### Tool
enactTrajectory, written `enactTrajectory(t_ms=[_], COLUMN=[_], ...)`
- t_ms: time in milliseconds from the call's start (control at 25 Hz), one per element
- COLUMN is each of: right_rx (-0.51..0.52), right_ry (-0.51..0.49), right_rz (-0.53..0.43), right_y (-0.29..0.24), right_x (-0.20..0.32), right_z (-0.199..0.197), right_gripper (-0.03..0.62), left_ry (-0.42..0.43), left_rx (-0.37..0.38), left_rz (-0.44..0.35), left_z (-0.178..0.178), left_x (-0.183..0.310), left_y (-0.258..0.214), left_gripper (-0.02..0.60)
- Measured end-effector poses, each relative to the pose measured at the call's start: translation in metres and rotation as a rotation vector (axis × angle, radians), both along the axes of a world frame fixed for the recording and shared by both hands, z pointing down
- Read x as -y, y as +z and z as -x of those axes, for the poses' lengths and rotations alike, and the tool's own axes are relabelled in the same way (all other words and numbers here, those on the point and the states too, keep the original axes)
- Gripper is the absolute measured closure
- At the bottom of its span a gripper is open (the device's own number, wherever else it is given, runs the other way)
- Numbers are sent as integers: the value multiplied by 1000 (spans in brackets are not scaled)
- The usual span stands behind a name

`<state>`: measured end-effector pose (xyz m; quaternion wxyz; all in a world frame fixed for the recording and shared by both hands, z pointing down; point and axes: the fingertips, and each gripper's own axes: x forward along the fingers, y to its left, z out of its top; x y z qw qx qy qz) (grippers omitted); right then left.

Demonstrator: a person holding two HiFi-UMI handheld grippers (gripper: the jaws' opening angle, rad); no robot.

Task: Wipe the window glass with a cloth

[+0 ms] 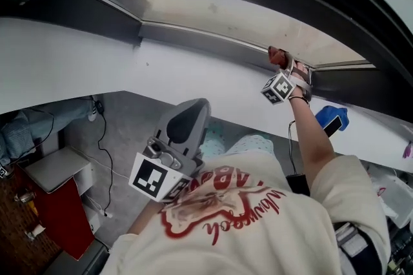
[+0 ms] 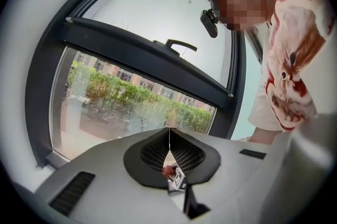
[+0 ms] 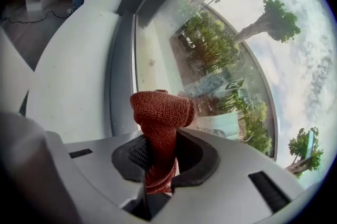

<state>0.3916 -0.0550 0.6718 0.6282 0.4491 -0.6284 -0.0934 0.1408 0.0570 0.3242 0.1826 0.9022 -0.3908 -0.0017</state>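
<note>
A rust-red knitted cloth (image 3: pixel 160 125) is bunched between the jaws of my right gripper (image 3: pixel 160 152), which is shut on it. Its folded top sticks out toward the window glass (image 3: pixel 226 60), close to the pane's lower left corner. In the head view the right gripper (image 1: pixel 284 67) is raised at arm's length, with the cloth (image 1: pixel 277 57) at the bottom edge of the glass (image 1: pixel 226 15). My left gripper (image 1: pixel 192 113) is held low near the person's chest, apart from the window. In its own view the left gripper (image 2: pixel 169 132) is shut with nothing in it.
A dark window frame (image 2: pixel 142 54) carries a black handle (image 2: pixel 181 45). Below the pane runs a white wall (image 1: pixel 77 61). A blue object (image 1: pixel 330 117) lies right of the raised arm. A red cabinet (image 1: pixel 61 219) and cables (image 1: pixel 103 157) stand on the floor at the left.
</note>
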Motion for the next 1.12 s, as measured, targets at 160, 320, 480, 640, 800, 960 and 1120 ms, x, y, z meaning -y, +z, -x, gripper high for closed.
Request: enactTrajectory(t_ms=[160, 320, 480, 640, 800, 960, 1120], right_rx=[14, -1, -1, 6, 20, -46, -78], right_ry=[-28, -5, 11, 5, 4, -29, -70], right_rz=[-180, -370, -525, -693, -854, -906, -916], right_y=[-98, -196, -276, -341, -388, -406, -408], right_x=[-6, 6, 21, 25, 16, 22, 33], right_z=[16, 29, 60, 95, 114, 110, 108], right_gripper=[513, 513, 511, 512, 513, 513, 513], left_ry=[89, 208, 306, 340, 330, 340, 301], left_rx=[-66, -102, -108, -118, -153, -131, -98], left_rz=[-77, -144, -146, -134, -106, -156, -193], left_z=[-5, -11, -6, 7, 15, 12, 14], left_x=[17, 29, 22, 20, 20, 13, 9], left_y=[-31, -53, -55, -53, -50, -60, -68], left_gripper=[560, 560, 560, 560, 560, 560, 560])
